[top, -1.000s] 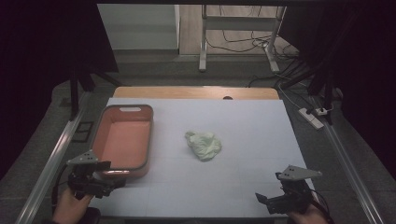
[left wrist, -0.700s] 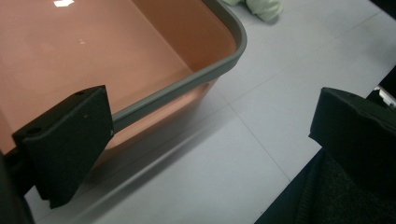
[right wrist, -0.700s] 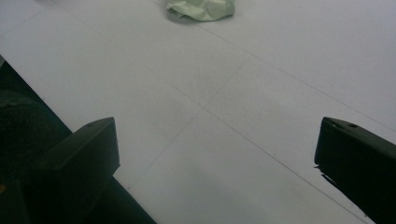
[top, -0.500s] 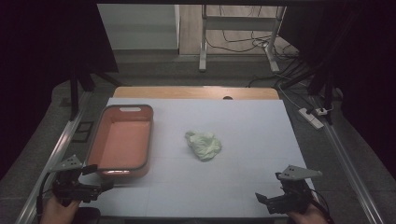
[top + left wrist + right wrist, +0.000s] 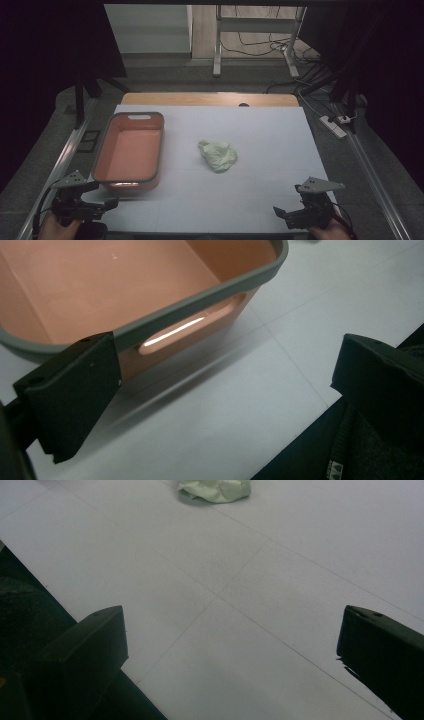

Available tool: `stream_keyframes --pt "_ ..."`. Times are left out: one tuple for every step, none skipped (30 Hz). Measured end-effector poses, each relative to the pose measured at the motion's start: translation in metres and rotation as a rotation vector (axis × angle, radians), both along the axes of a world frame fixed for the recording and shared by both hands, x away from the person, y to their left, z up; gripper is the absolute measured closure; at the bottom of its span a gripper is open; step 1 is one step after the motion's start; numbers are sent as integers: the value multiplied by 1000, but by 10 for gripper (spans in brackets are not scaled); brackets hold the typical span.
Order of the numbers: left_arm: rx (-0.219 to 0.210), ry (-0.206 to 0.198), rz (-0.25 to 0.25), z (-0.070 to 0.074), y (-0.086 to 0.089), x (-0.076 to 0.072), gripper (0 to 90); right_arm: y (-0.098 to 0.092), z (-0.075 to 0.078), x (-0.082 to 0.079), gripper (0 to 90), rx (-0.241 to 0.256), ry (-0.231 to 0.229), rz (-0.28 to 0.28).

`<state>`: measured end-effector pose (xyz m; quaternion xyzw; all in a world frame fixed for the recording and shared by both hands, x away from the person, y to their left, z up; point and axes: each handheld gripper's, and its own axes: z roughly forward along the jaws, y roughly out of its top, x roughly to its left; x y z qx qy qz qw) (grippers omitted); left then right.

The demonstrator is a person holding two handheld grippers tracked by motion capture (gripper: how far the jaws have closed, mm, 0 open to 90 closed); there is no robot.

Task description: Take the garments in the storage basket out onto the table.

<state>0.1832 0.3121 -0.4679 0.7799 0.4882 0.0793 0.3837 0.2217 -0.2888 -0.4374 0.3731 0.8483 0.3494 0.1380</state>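
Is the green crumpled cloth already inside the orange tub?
No, the green cloth lies on the white table, apart from the orange tub on its left.

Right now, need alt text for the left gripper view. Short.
The left gripper, jaws wide apart and holding nothing, points at the near end of an orange tub with a grey rim and a slot handle, standing on a white table.
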Motion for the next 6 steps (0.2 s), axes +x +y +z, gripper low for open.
stream_keyframes --pt "0 3 0 0 0 0 0 0 0 0 0 0 0 -1" --pt "-1 4 2 0 0 0 0 0 0 0 0 0 0 -2" --pt "-3 7 1 0 1 0 0 0 0 0 0 -1 0 -2" --pt "-5 11 3 -1 1 1 0 0 0 0 0 -2 0 -3" --pt "-7 12 4 -1 1 1 0 0 0 0 0 -4 0 -4" --pt "-12 16 3 -1 1 2 0 0 0 0 0 -6 -1 -8"
